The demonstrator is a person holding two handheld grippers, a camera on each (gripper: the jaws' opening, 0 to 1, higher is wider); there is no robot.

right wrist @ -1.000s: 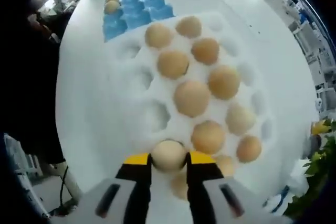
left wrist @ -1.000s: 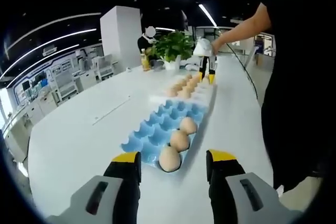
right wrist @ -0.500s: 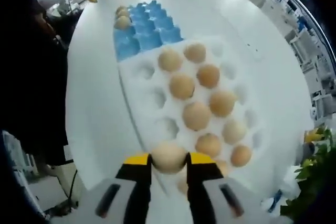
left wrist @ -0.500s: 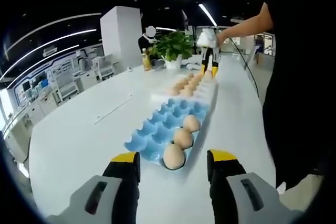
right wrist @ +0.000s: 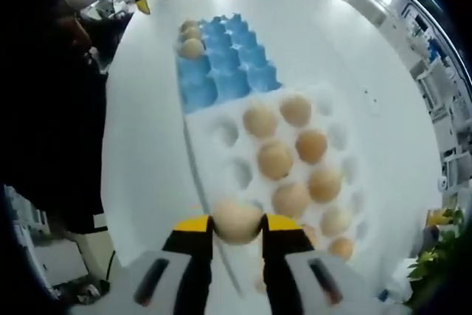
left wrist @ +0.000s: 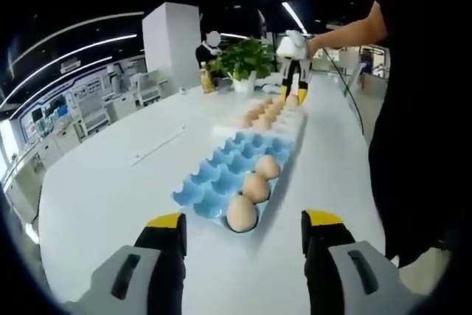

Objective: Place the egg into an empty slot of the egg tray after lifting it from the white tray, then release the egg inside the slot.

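Note:
My right gripper (right wrist: 236, 225) is shut on a tan egg (right wrist: 236, 220), held in the air above the near end of the white tray (right wrist: 214, 164), which holds several eggs (right wrist: 275, 158). Beyond it lies the blue egg tray (right wrist: 228, 71) with three eggs (right wrist: 191, 49) along its left side. In the left gripper view the blue egg tray (left wrist: 214, 175) lies ahead with its three eggs (left wrist: 254, 187) in the right column, and the white tray (left wrist: 291, 125) follows it. My left gripper (left wrist: 243, 225) is open over the table. The right gripper (left wrist: 293, 96) hangs with the egg over the white tray's far end.
Everything rests on a long white table (left wrist: 110, 182). A person in black (left wrist: 413, 108) stands along its right edge, arm stretched out. A potted plant (left wrist: 247, 60) and a bottle (left wrist: 204, 79) stand at the far end, and a white pillar (left wrist: 169, 49) rises behind.
My right gripper has lifted the egg clear of the white tray and risen higher, so both trays look smaller below. My left gripper has barely shifted.

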